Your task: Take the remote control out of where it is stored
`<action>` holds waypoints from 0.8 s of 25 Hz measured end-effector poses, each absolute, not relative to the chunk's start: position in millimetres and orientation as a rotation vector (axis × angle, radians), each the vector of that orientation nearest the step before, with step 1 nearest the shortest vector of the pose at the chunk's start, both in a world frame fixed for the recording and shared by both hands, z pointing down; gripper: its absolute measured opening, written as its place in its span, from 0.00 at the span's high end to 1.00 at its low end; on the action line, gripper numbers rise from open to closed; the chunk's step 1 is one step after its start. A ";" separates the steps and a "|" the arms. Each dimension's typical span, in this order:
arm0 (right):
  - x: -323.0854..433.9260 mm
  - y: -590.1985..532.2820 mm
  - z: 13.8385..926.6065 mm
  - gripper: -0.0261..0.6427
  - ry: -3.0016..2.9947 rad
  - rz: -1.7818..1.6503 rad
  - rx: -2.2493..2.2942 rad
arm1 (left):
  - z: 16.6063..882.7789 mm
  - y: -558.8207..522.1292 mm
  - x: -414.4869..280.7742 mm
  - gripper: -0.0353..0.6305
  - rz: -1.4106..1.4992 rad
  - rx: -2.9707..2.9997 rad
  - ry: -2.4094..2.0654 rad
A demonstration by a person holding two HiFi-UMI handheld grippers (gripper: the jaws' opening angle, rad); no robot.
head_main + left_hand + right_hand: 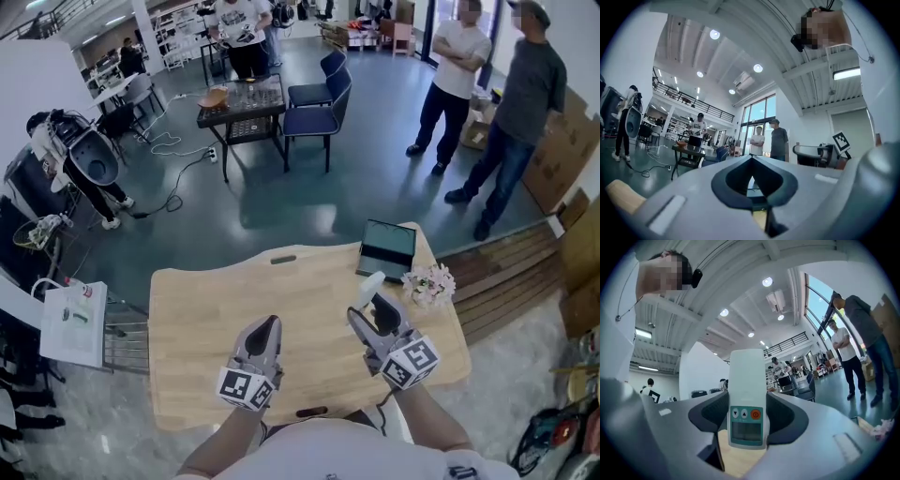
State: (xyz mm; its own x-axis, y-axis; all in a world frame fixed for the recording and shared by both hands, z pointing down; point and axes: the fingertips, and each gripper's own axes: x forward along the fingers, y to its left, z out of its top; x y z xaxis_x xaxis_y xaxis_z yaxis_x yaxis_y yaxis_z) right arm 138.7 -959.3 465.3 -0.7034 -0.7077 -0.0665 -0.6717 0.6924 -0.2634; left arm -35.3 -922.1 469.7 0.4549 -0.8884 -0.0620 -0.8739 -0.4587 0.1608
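Note:
A white remote control [747, 399] with two arrow buttons, an orange button and a small screen stands upright between the jaws of my right gripper [747, 420], which is shut on it. In the head view the remote control [372, 283] sticks out past my right gripper [372, 307] over the right part of the wooden table [206, 319]. My left gripper [266, 326] hovers over the table's front middle. Its jaws [751, 176] meet with nothing between them.
A dark flat case [387, 249] lies at the table's far right edge, with a small bunch of pale flowers [429, 284] beside it. A white bag [73, 322] hangs left of the table. Two people [497, 103] stand on the floor beyond.

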 end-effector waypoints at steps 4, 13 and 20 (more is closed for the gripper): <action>132.3 -953.3 449.3 0.54 2.692 -0.322 -1.072 | 458.9 -917.6 -40.0 0.95 -0.223 2.592 -1.596; 99.4 -950.5 436.3 0.54 2.736 -0.230 -1.009 | 461.4 -909.4 -67.5 0.95 -0.224 2.566 -1.653; 98.9 -942.5 438.9 0.54 2.771 -0.215 -1.017 | 460.2 -904.6 -72.9 0.95 -0.221 2.551 -1.672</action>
